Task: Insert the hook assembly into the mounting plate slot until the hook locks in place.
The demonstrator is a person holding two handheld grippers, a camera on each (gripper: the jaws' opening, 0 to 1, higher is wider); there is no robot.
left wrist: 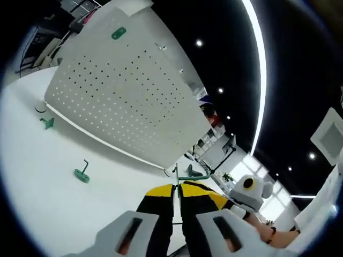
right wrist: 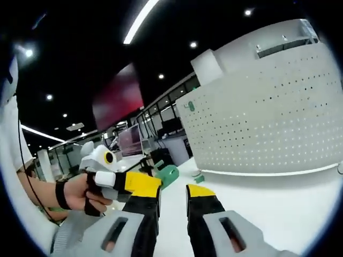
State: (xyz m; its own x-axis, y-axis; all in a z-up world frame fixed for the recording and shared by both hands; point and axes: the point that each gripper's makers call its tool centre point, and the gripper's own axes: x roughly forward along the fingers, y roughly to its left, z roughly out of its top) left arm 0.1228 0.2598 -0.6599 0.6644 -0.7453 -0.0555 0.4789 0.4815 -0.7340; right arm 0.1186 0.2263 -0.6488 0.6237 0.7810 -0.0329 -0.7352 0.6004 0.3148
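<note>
My left hand-held gripper (left wrist: 177, 194) has its jaws nearly together on a green hook (left wrist: 190, 175), just below the near edge of the white perforated mounting plate (left wrist: 123, 91) standing on the desk (left wrist: 48, 182). Two more green hooks (left wrist: 82, 173) lie on the desk to the left. My right hand-held gripper (right wrist: 172, 197) is parted and holds nothing.

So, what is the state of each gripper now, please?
Left gripper: shut on a green hook.
Right gripper: open, holding nothing.
</note>
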